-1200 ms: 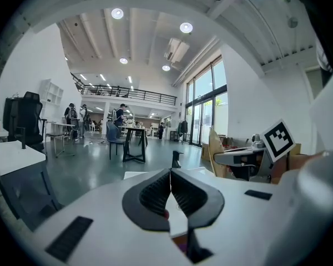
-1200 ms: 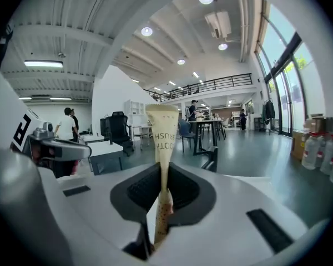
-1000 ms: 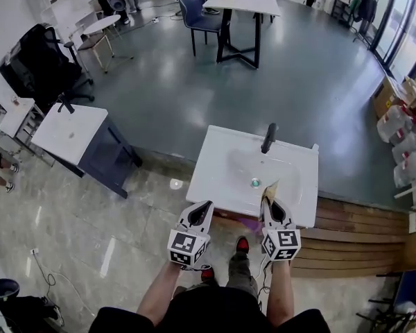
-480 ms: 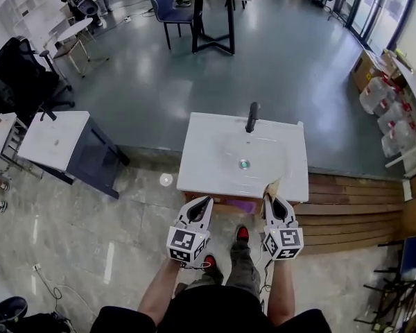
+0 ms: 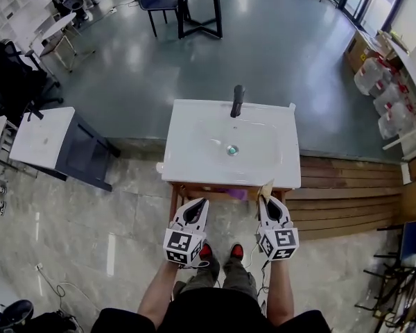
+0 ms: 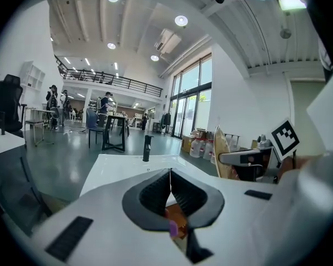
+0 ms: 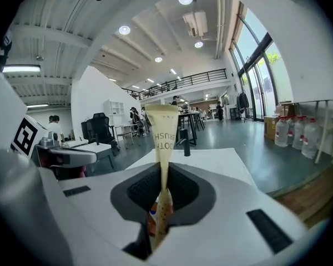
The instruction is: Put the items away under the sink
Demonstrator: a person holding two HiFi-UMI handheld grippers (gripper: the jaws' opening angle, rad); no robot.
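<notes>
Sink shifted left; toothbrush packet pinched between right fingers.

The only readable print is on the cream toothbrush pack, near the middle of the right gripper view. Dark capitals run along its length in two lines, "BRUSH" and "OTH", the word's first letters lost at the pack's edge. The cubes on the left gripper and right gripper bear black-and-white square code markers without letters. Labels on the water jugs at far right are too small to read.
</notes>
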